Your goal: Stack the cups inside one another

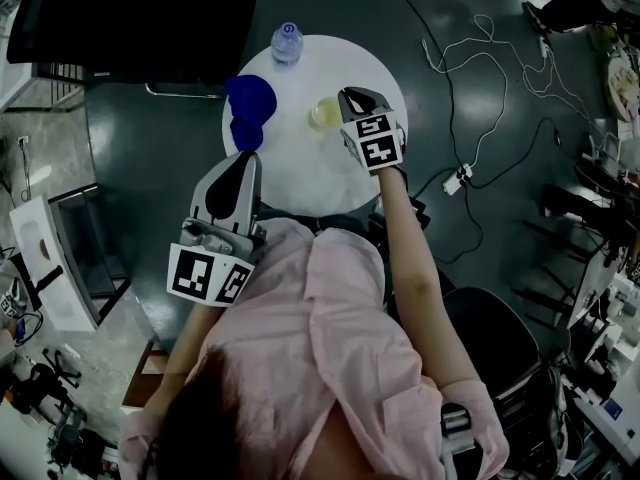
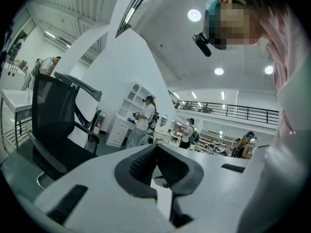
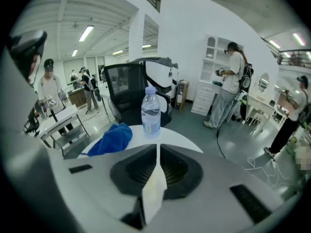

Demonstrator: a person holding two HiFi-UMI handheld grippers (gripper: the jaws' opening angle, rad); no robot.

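Observation:
A pale, see-through cup point(image 1: 324, 114) is over the round white table point(image 1: 300, 173), right of the middle. My right gripper point(image 1: 346, 104) is shut on the cup's rim. In the right gripper view a thin pale strip of the cup wall point(image 3: 154, 191) is pinched between the closed dark pads point(image 3: 138, 166). My left gripper point(image 1: 244, 160) hovers at the table's near left edge and points level. Its jaws meet at the tips point(image 2: 156, 149) with nothing between them. No other cup is visible.
A crumpled blue cloth point(image 1: 249, 104) lies at the table's left, also seen in the right gripper view point(image 3: 112, 138). A water bottle point(image 1: 287, 42) stands at the far edge point(image 3: 151, 111). A black office chair point(image 1: 130, 18) is behind the table. Cables run over the floor point(image 1: 480, 118).

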